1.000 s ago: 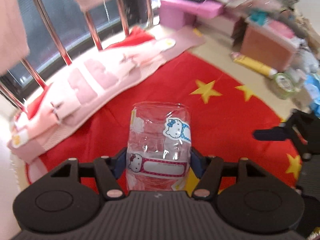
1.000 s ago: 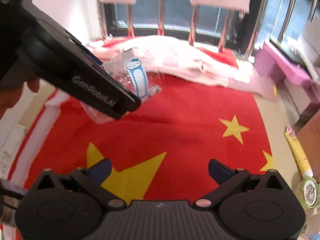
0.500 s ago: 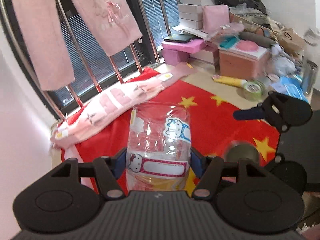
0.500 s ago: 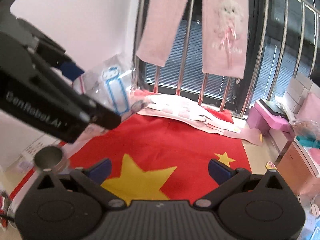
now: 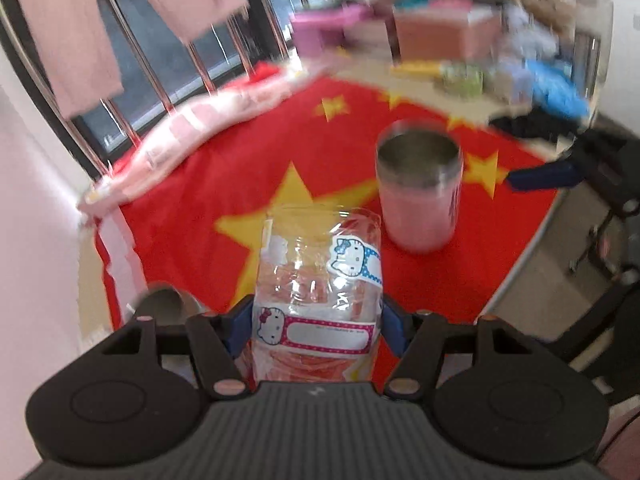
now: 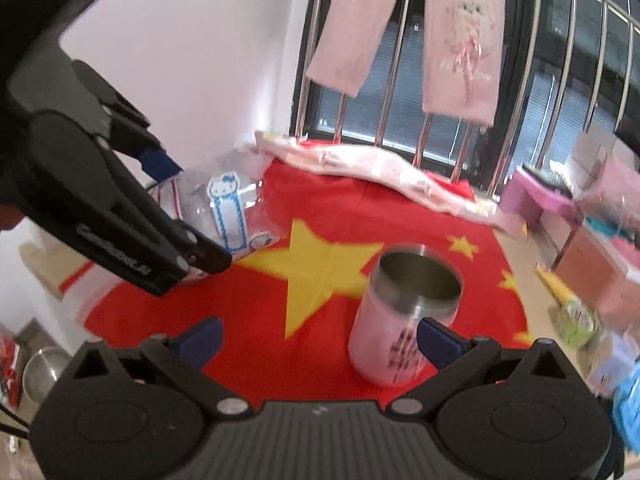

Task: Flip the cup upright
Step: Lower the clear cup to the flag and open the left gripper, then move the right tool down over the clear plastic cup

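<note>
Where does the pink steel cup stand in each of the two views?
Left wrist view: the pink steel cup is right of centre, upright, beyond the held clear cup.
Right wrist view: it is low, right of centre, by the right fingers.
Shared landmark: the big yellow star.

- Daylight enters through the barred window (image 6: 440, 92), and both views are bright, with the white wall (image 6: 192, 52) nearly washed out.
- The left wrist view is smeared by motion blur: the cluttered boxes (image 5: 444, 28) along the top and right dissolve into streaks, and the metal cup (image 5: 418, 188) has soft edges.
- The clear plastic cup (image 5: 318, 280) close to the lens stays fairly sharp and carries small white glints.
- The right wrist view is crisper at its centre; blur grows toward its right edge.
- Fisheye distortion bends the window bars (image 6: 520, 92) and curves the red cloth (image 5: 400, 280).
- Shadows are soft and faint.
</note>
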`<state>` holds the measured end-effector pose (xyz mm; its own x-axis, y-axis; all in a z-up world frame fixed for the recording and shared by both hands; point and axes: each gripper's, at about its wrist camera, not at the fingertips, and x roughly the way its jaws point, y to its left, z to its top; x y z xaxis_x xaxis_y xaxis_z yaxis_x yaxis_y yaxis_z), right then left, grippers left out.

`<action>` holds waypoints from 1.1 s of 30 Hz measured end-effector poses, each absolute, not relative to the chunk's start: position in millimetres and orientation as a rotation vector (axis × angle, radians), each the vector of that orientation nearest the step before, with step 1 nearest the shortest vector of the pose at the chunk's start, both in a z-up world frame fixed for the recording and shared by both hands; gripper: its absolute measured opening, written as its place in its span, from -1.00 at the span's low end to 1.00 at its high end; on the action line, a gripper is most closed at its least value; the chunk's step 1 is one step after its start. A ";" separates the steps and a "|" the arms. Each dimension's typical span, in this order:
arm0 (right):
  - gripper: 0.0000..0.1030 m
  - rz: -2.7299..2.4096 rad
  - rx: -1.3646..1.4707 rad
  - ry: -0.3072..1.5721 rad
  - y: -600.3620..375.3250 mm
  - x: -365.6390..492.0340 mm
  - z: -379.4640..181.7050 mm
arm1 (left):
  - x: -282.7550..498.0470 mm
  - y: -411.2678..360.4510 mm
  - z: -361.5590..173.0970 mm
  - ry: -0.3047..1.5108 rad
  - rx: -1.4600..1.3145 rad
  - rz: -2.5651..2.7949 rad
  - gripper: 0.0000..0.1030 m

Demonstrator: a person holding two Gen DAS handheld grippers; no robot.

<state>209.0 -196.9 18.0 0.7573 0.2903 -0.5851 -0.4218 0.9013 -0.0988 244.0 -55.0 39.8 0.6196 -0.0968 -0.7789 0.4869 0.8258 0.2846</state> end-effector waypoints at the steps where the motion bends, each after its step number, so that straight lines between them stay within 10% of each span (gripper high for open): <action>1: 1.00 0.391 -0.232 0.608 -197.9 207.1 10.0 | 248.2 -55.8 25.8 0.872 0.525 -0.355 0.26; 19: 1.00 0.361 -0.195 0.731 -220.1 226.5 -42.4 | 279.7 -77.5 -49.7 0.976 0.638 -0.449 0.30; 24: 1.00 0.359 -0.192 0.741 -217.8 228.6 -40.6 | 274.2 -75.0 -36.8 0.931 0.605 -0.468 0.93; 33: 1.00 0.337 -0.209 0.711 -205.2 211.2 -7.5 | 234.6 -41.2 23.1 0.760 0.500 -0.418 1.00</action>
<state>211.2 -205.2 -7.5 0.7071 0.2303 -0.6685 -0.3711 0.9257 -0.0735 234.6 -41.2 23.1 0.6544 -0.1769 -0.7352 0.5263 0.8046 0.2749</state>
